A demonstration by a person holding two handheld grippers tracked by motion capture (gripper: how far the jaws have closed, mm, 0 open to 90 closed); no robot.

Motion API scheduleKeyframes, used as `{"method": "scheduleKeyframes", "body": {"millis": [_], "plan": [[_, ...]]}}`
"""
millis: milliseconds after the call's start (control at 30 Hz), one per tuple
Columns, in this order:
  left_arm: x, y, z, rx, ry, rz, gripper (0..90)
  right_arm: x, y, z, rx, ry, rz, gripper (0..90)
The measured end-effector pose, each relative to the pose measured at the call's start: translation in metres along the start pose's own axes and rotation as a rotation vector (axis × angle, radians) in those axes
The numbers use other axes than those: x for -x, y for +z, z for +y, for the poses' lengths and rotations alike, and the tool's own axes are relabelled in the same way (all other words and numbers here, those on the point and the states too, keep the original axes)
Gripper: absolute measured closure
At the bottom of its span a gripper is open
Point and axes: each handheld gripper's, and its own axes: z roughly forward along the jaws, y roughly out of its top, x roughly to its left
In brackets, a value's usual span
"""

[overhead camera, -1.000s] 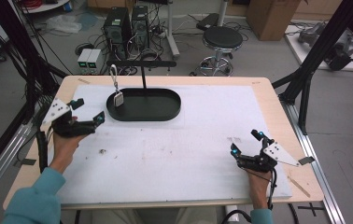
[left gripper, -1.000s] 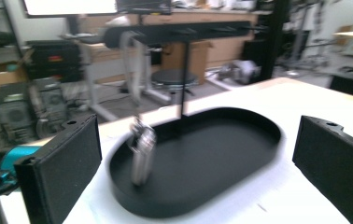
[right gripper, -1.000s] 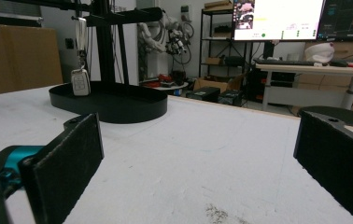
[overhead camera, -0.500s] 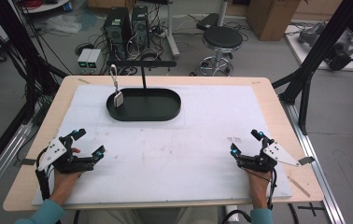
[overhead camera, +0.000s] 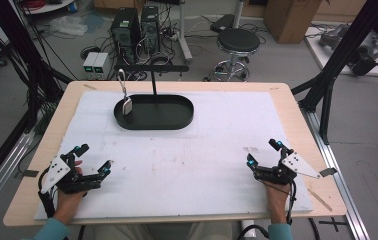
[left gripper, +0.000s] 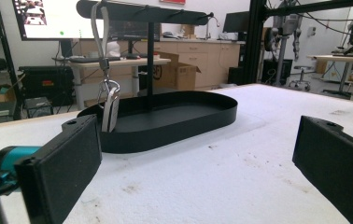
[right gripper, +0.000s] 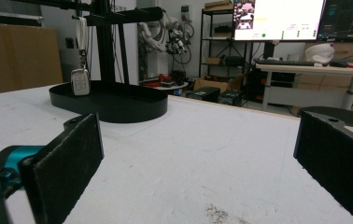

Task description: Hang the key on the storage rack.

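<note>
A black oval tray [overhead camera: 158,125] stands at the back left of the white mat, with a black T-shaped stand [overhead camera: 153,80] rising from it. A white key fob [overhead camera: 127,106] hangs on a strap from the stand's left arm, over the tray's left end. My left gripper [overhead camera: 95,158] rests near the front left of the mat, open and holding nothing. At the front right my right gripper [overhead camera: 263,153] is open too, nothing between its jaws. The left gripper view faces the tray [left gripper: 179,122] and key fob [left gripper: 110,109]. The right gripper view has the key fob [right gripper: 80,80] farther off.
The white mat [overhead camera: 197,165] covers most of the wooden table [overhead camera: 297,107]. A stool [overhead camera: 238,42] and computer towers [overhead camera: 134,27] stand on the floor beyond the far edge. Black frame posts [overhead camera: 329,75] rise beside the table's right side.
My left gripper has come back from beside the tray to the front left of the mat, still open. The right gripper has stayed put.
</note>
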Motion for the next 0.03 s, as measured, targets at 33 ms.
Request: {"method": "scheduleKeyframes", "body": {"millis": [33], "plan": [[-0.0001,-0.0001,0.0,0.001,-0.001,-0.001,1.7,0.0001,-0.0001,0.0,0.0,0.0,0.0,0.7]]}}
